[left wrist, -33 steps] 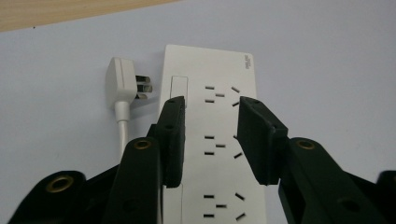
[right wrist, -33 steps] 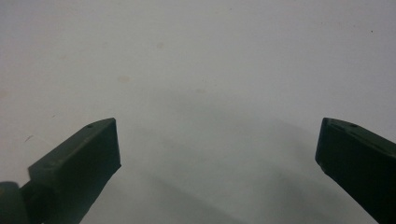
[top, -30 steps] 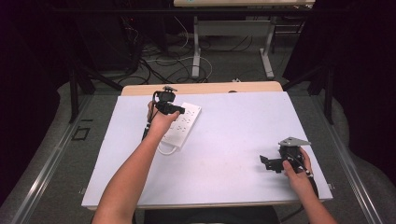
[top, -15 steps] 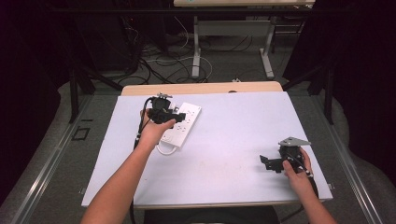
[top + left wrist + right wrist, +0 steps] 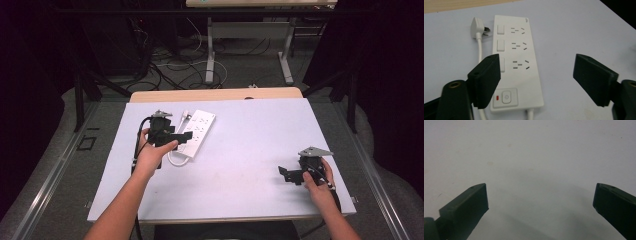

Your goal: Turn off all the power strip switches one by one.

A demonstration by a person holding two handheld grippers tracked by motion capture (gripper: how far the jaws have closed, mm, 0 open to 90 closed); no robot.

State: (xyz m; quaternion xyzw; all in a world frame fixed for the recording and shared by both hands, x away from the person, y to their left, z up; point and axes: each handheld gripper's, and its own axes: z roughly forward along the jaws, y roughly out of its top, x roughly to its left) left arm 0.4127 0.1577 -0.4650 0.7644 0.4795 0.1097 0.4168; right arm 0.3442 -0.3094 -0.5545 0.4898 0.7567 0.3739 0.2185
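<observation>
While left hand-held gripper (image 5: pixel 536 75) gapes, power strip (image 5: pixel 516 60) shows 3 sockets, right hand-held gripper (image 5: pixel 540 205) spread.

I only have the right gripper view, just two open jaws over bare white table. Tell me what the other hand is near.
Observer: The left gripper hangs at the near end of a white power strip lying flat on the table, toward its far left part.
Operator: Are its jaws closed on the strip?
Observer: No, they stand wide apart; in the left gripper view the strip lies between and beyond them, untouched.
Operator: Is anything plugged into it?
Observer: No. All three socket groups are free, and the strip's own plug lies loose beside its far end.
Operator: And where is my gripper?
Observer: The right gripper sits near the table's near right corner, far from the strip.
</observation>
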